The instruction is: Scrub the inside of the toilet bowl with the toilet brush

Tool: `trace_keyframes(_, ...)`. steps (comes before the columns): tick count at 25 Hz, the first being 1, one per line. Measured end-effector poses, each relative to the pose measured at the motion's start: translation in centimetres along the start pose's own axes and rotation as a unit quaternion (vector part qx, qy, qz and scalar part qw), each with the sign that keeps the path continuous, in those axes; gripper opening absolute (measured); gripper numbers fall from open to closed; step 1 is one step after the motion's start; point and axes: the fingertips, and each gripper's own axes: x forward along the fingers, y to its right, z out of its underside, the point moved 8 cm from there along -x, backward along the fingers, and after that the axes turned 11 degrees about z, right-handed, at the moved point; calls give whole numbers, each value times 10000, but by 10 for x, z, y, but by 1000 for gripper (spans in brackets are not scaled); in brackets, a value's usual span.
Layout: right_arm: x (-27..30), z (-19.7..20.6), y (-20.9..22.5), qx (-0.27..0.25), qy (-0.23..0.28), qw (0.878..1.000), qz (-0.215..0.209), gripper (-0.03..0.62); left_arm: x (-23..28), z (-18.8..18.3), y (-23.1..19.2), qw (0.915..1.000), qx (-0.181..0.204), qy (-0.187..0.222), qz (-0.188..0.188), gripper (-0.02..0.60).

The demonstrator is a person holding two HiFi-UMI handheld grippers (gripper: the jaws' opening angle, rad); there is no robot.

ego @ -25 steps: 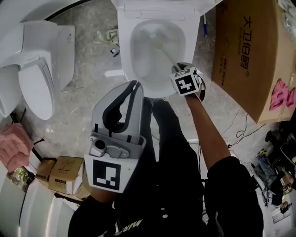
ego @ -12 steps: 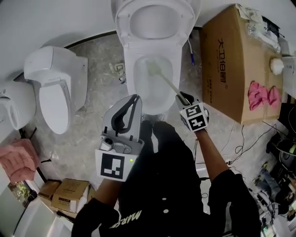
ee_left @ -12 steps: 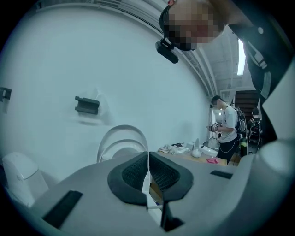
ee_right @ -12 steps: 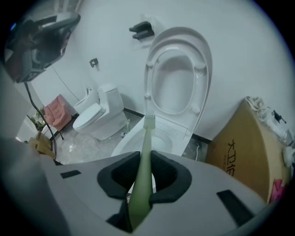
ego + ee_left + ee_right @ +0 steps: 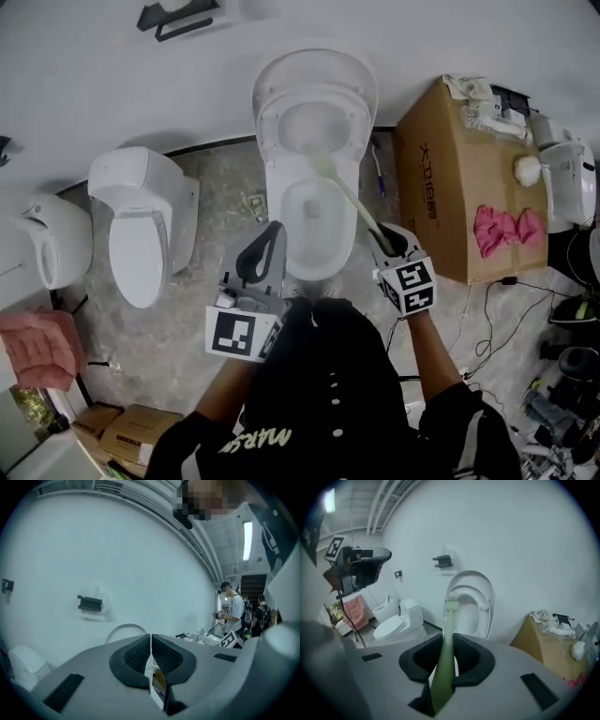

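Observation:
The white toilet (image 5: 278, 217) stands open in the middle of the head view, with seat and lid (image 5: 314, 89) raised against the wall. My right gripper (image 5: 387, 242) is shut on the pale green handle of the toilet brush (image 5: 352, 202). The handle slants up and left over the bowl. Its head (image 5: 319, 165) hangs in the air by the bowl's rear rim. In the right gripper view the brush (image 5: 446, 639) runs between that gripper's (image 5: 445, 660) pads toward the raised seat (image 5: 474, 603). My left gripper (image 5: 263, 255) (image 5: 151, 656) is shut and empty, held near the bowl's front left.
Two more white toilets (image 5: 141, 234) (image 5: 52, 239) stand to the left. A cardboard box (image 5: 448, 183) with a pink cloth (image 5: 506, 230) sits right of the bowl. Cables lie on the floor at the right. A pink towel (image 5: 37, 342) is at far left. People (image 5: 234, 613) stand in the distance.
The head view has pulled back and up, taking in more of the room. The brush head has come up from inside the bowl to its rear rim. The left gripper stays shut.

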Motion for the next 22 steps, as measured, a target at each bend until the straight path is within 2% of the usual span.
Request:
trace_keyframes(6, -49, -57, 5, 208, 749, 9969, 121, 87, -14, -38, 10, 9993, 216, 288, -37, 34)
trace_keyframes(13, -93, -111, 6, 236, 1618, 9863, 201, 87, -33, -71, 15, 9976, 427, 539, -113, 34)
trace_keyframes(22, -139, -159, -2, 372, 2342, 9714, 94, 87, -52, -107, 23, 9944, 618, 846, -136, 34)
